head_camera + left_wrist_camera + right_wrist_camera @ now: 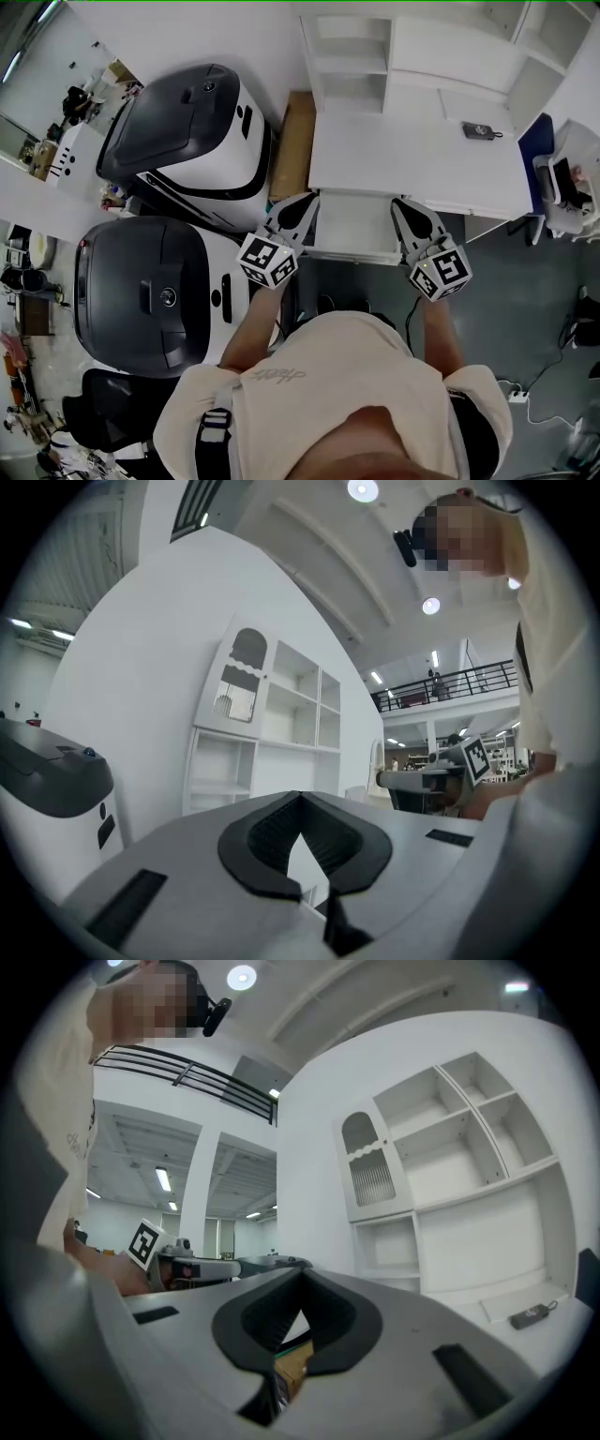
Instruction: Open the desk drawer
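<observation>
White and shallow, the desk drawer juts from the white desk's front edge, between your left gripper and right gripper, in the head view alone. The gripper views face white open shelves instead, yet show both jaw pairs clenched together, empty.

Lab-like open hall: white desk, shelving, bulky grey-white machines, mezzanine railing.
</observation>
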A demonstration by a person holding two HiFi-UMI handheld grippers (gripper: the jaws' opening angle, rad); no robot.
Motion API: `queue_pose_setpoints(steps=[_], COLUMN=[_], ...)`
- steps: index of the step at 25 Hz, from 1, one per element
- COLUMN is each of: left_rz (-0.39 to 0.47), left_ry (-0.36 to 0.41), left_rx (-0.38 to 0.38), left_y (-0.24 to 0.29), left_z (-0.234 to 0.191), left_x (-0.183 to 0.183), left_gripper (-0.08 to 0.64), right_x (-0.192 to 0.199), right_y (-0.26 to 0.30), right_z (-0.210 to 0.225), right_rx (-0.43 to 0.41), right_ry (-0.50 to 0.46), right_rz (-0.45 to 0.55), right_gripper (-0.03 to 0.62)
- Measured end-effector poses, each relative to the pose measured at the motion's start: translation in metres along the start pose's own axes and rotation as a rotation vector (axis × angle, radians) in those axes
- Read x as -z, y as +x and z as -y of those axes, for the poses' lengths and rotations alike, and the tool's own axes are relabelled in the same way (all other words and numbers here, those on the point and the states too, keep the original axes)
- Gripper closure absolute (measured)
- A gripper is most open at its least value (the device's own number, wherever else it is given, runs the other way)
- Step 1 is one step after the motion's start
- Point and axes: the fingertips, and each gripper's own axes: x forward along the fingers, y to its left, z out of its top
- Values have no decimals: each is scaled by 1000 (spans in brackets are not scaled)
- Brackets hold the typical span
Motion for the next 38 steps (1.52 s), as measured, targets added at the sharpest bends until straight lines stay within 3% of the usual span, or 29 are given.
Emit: queue_pose_setpoints(steps=[6,14,19,25,38], left_rz=[52,18,-5,-24,-22], left_ry=[37,65,97,68,68], left_rx=[-20,-87,-63,-78,-33], left_y=[-5,-29,-35,-43,-40], left_z=[-20,-40,-31,-41,-30], left_x=[-24,-10,-3,5,7], left_gripper=[560,560,560,560,560], right_x=[-11,-10,-13,-13,-11], right_y=[15,17,20,23,15], right_z=[1,-3,-9,-15,-14], right_rx=[31,41,37,25,58], right_ry=[24,32,10,1,37], right_rz=[34,11,0,-10,5], right_gripper=[600,600,600,600,600])
